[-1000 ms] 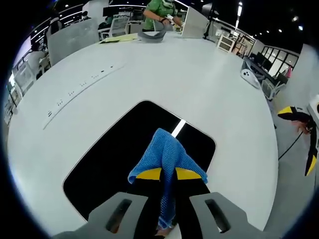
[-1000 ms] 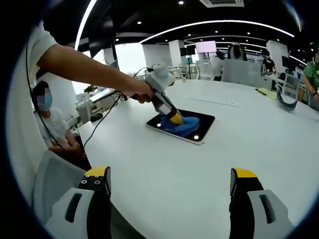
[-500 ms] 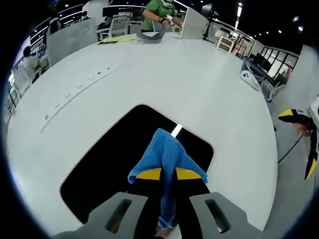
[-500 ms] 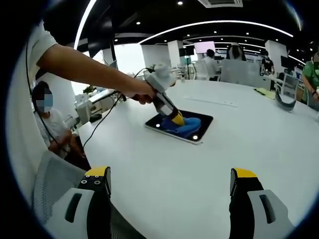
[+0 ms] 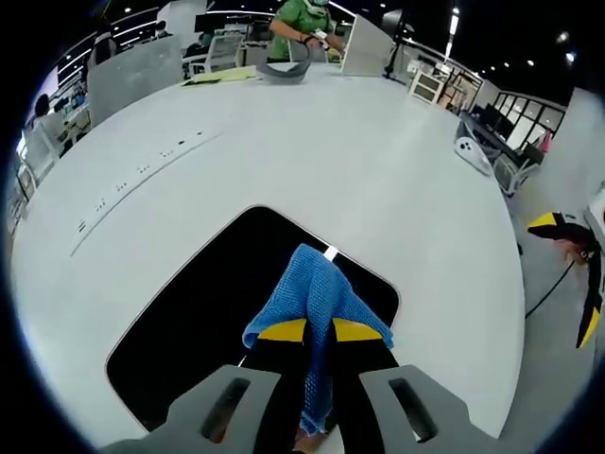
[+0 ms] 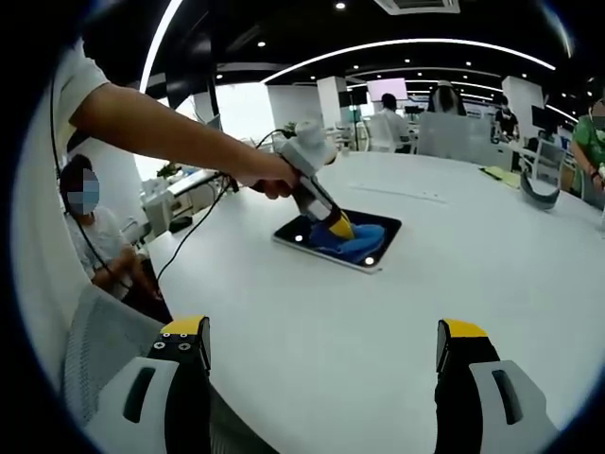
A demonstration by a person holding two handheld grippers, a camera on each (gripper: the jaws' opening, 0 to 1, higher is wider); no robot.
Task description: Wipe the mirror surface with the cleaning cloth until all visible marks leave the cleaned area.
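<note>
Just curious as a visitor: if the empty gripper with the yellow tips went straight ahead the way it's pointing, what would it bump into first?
Probably the bare white table ahead of the right gripper; farther along sit the mirror and blue cloth, though depth is hard to judge.

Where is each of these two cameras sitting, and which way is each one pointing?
Left gripper view: rides on the left gripper, looking down its jaws, shut on the blue cloth, at the dark mirror on the white table.
Right gripper view: rides on the right gripper, held back with jaws apart, looking across the table; the person's arm shows, reaching out with the left gripper.
Shared: mirror, cloth, table and left gripper; the right gripper's yellow tips show at the left view's edge.
</note>
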